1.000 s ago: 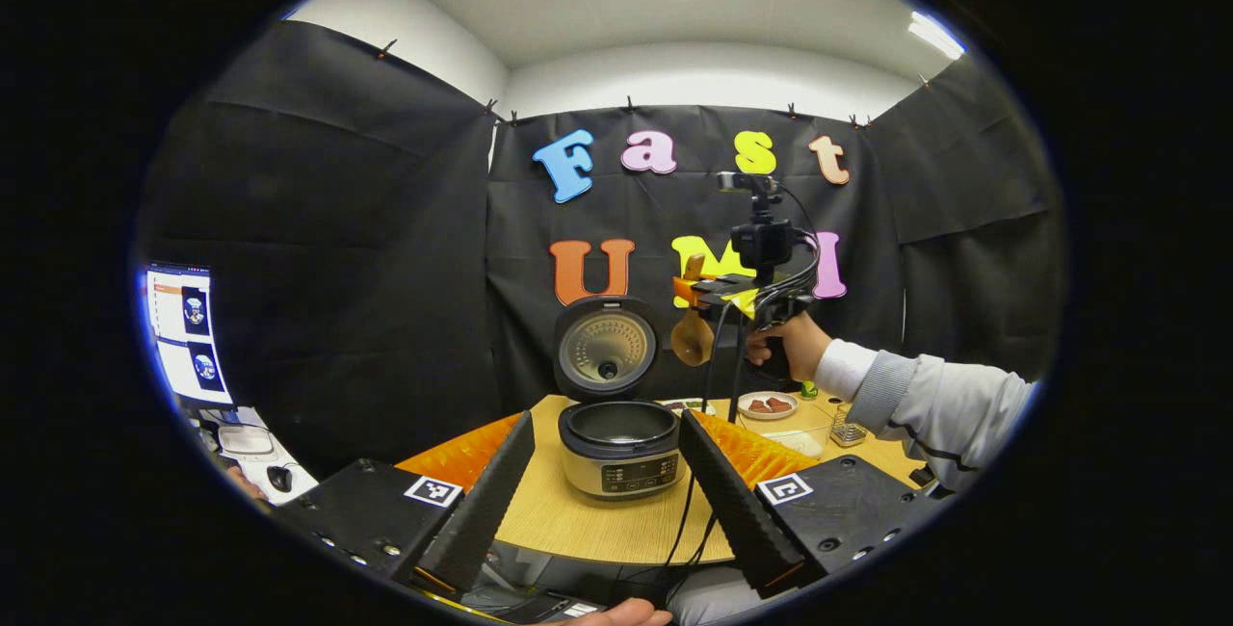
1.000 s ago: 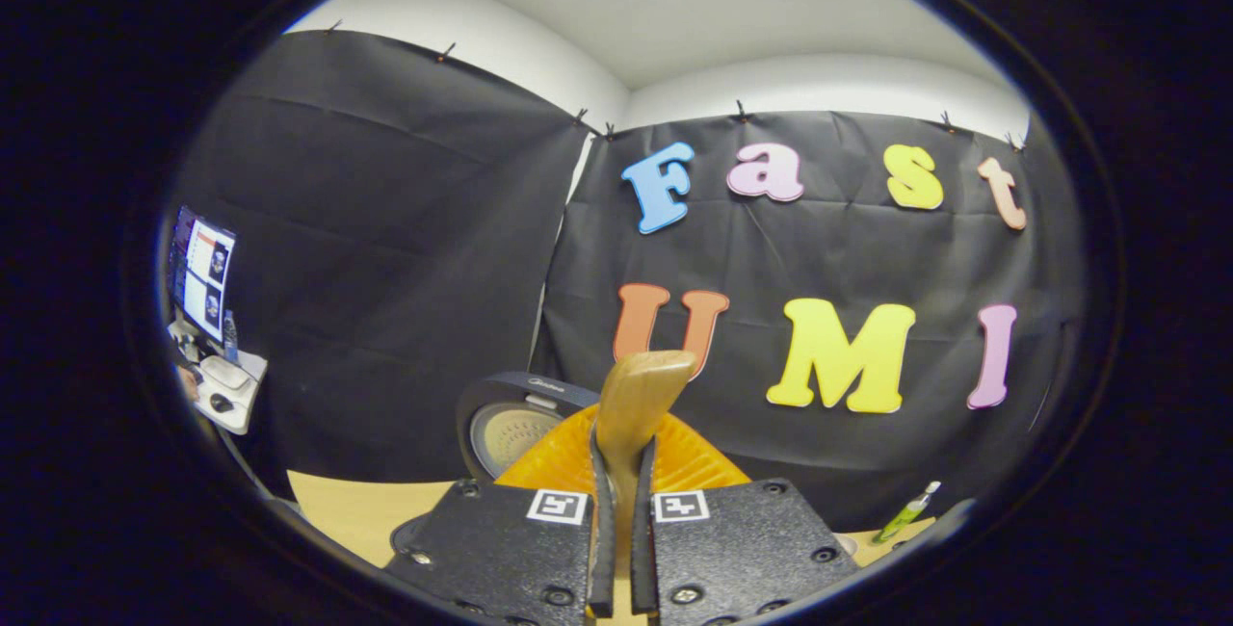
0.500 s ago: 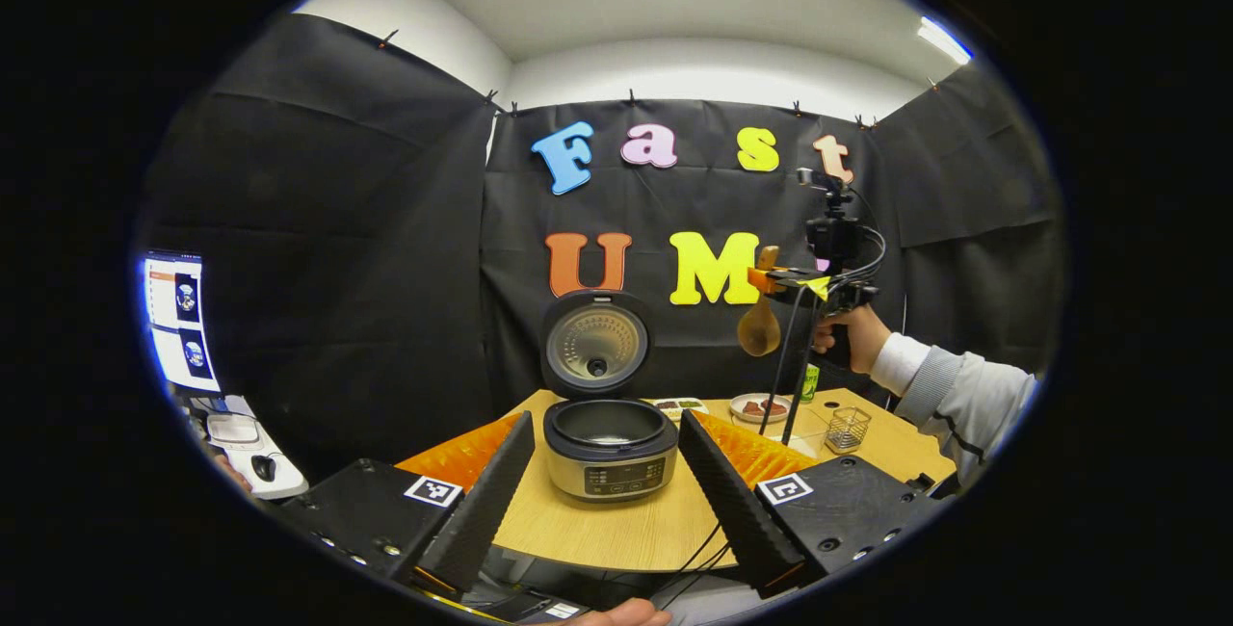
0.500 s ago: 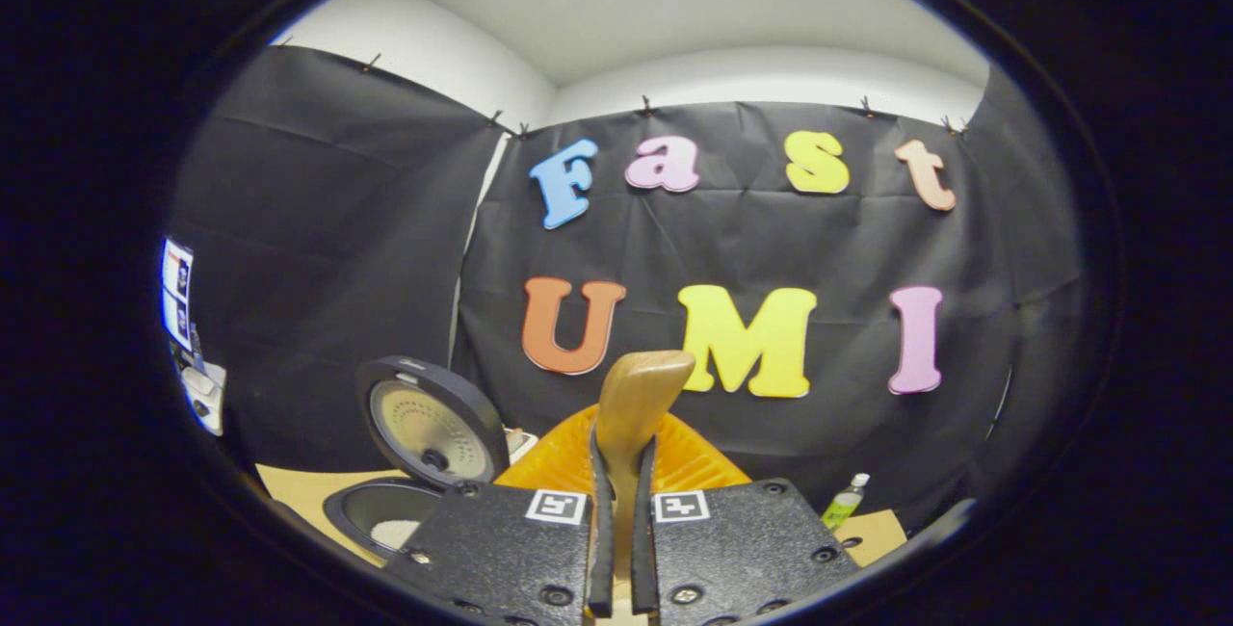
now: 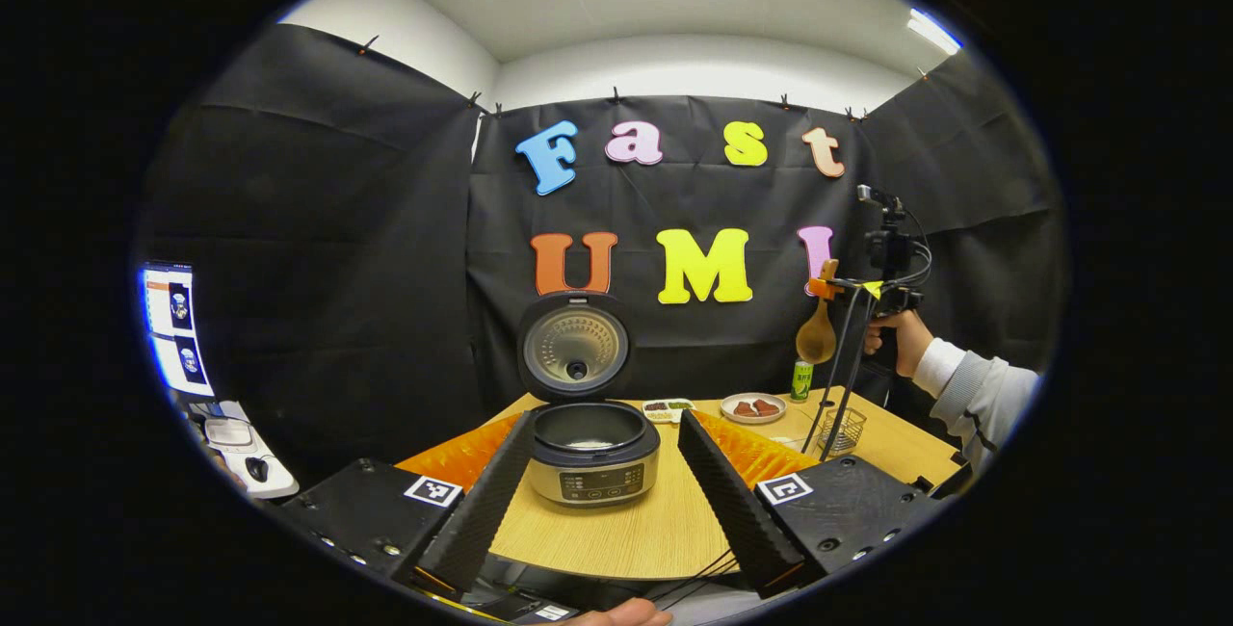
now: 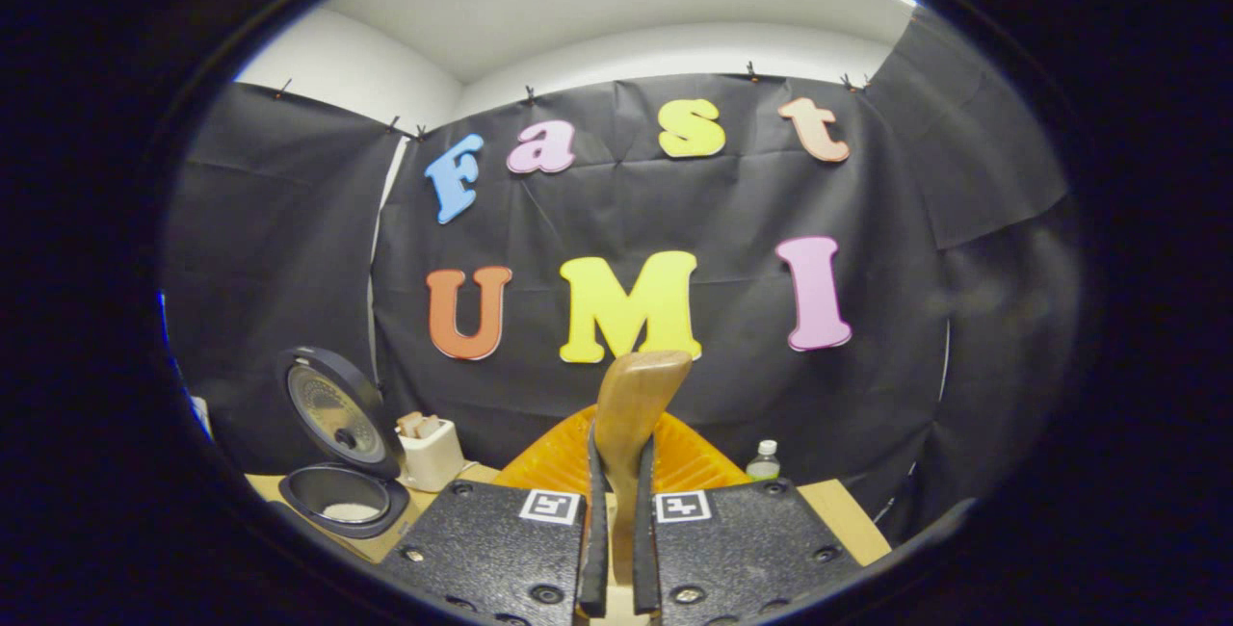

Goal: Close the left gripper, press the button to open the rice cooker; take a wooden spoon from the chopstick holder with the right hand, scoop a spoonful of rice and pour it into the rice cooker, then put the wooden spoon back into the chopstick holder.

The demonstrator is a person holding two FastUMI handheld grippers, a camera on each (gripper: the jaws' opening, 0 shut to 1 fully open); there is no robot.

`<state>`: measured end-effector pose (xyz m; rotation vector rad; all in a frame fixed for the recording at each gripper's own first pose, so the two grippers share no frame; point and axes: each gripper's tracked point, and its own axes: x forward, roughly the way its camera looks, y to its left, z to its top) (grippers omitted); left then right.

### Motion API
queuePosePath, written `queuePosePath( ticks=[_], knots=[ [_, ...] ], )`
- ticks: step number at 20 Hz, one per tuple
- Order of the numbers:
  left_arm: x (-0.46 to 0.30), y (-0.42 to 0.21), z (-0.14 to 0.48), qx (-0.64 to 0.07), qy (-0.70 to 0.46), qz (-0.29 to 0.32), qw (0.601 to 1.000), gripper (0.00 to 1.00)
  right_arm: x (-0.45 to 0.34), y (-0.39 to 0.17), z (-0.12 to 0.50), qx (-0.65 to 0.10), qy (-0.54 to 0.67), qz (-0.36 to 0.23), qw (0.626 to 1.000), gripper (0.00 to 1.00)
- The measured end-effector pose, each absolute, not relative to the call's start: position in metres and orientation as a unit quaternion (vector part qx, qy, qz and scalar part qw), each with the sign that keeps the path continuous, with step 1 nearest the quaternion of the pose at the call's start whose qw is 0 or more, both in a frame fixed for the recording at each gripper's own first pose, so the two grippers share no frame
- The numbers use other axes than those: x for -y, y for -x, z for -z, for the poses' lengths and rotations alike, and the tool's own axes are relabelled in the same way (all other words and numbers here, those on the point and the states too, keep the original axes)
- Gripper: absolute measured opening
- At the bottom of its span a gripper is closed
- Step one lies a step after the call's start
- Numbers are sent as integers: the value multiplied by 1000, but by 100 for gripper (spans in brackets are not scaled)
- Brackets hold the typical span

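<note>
Rice cooker [image 5: 590, 453] sits lid-up on the tabletop [image 5: 616, 534], framed between the spread, released fingers of the left tongs [image 5: 605, 491]. Farther right, above the wire chopstick holder [image 5: 845, 430], the right tongs [image 5: 836, 287] are clenched on the wooden spoon [image 5: 817, 332], bowl hanging down.

Left gripper [image 5: 602, 482]: two black textured blocks with screws and a square black-and-white marker on each, long ribbed black fingers [image 5: 482, 508], orange ribbed panels behind. Right gripper [image 6: 616, 549]: same black blocks, screws, two square markers, thin black pads [image 6: 594, 539], orange fan-shaped backing. Seen far right from the left gripper view: black handle under a stacked black camera mount, looping black cables, orange and yellow parts. Sleeve [image 5: 978, 395] light grey with dark piping over a white cuff.
</note>
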<state>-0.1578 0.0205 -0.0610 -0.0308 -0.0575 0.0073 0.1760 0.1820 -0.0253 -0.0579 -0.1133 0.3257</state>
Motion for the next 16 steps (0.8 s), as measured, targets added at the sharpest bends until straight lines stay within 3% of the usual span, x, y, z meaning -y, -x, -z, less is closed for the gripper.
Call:
queuePosePath(
  ticks=[16],
  knots=[
    [6, 117, 57, 28, 16, -10, 999, 96, -74, -215, 121, -11, -2, -98, 995, 21]
  ],
)
